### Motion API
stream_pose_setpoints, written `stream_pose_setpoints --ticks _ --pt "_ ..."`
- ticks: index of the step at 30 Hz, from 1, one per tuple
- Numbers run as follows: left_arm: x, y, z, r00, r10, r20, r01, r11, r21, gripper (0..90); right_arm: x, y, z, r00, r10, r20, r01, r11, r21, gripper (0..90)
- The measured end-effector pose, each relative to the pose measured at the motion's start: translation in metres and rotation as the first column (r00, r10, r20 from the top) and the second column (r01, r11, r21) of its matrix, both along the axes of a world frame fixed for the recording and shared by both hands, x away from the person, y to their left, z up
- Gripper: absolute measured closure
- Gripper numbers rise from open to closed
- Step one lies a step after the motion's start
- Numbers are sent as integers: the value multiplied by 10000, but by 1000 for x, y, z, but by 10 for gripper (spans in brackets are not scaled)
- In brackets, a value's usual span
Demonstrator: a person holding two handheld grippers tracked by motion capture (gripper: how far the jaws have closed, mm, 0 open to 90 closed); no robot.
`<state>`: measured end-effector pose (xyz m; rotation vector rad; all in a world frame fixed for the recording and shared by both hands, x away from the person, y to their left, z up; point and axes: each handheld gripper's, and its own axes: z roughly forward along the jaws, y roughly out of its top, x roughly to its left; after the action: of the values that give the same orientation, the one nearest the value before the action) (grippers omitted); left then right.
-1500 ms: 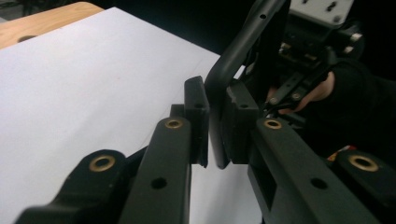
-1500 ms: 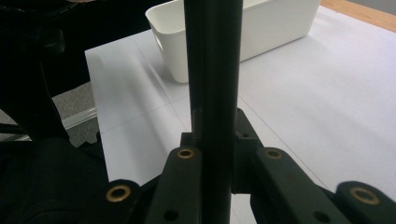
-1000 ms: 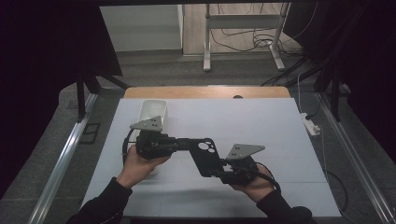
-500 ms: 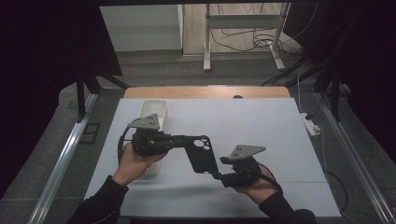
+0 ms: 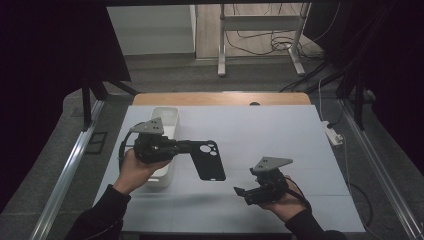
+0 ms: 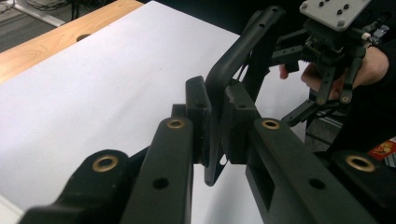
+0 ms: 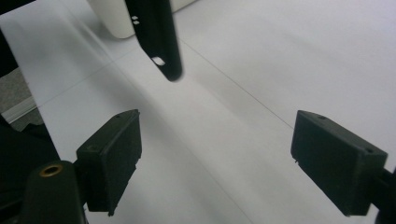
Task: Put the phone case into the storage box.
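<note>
Since the earlier frames we note that the right tongs (image 5: 241, 192) have let go of the black phone case (image 5: 209, 160) and drawn back toward the person, while the left tongs (image 5: 186, 146) have carried the case up and away from them. The right tongs now stand wide open and empty, low over the worktop (image 5: 280, 135). The left tongs are closed hard on one end of the case (image 6: 219, 107), which juts out beyond their tips, clear of the white sheet. From the right gripper view, the case (image 7: 156, 35) hangs ahead of and above the open jaws, with the white bin (image 7: 116, 18) behind it. That bin (image 5: 165, 122) sits directly under and behind the left tongs.

We judge the step in hand to be carrying the case toward the bin with the left tongs alone. Recommendations: keep the clamp firm, since the hold is at one end and the long free end may swing; turn the case over the bin opening before easing the jaws; keep the right tongs back, out of the path.
</note>
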<state>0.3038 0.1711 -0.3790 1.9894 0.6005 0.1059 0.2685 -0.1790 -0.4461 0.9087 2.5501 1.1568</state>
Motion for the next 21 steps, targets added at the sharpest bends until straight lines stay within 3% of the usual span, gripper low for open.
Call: stream_pose_setpoints --ticks 6,14,21 --pt "2 10 5 9998 202 74 -203 9997 108 820 -4 -14 -2 9993 -382 -3 381 9985 -393 115" --pt "4 24 14 9989 438 158 -440 9990 106 820 -9 -34 0 9962 -875 -5 875 9960 -207 56" --pt "7 38 20 9976 669 175 -672 9976 152 820 -11 -49 -4 9897 -1417 189 1424 9889 -429 0"
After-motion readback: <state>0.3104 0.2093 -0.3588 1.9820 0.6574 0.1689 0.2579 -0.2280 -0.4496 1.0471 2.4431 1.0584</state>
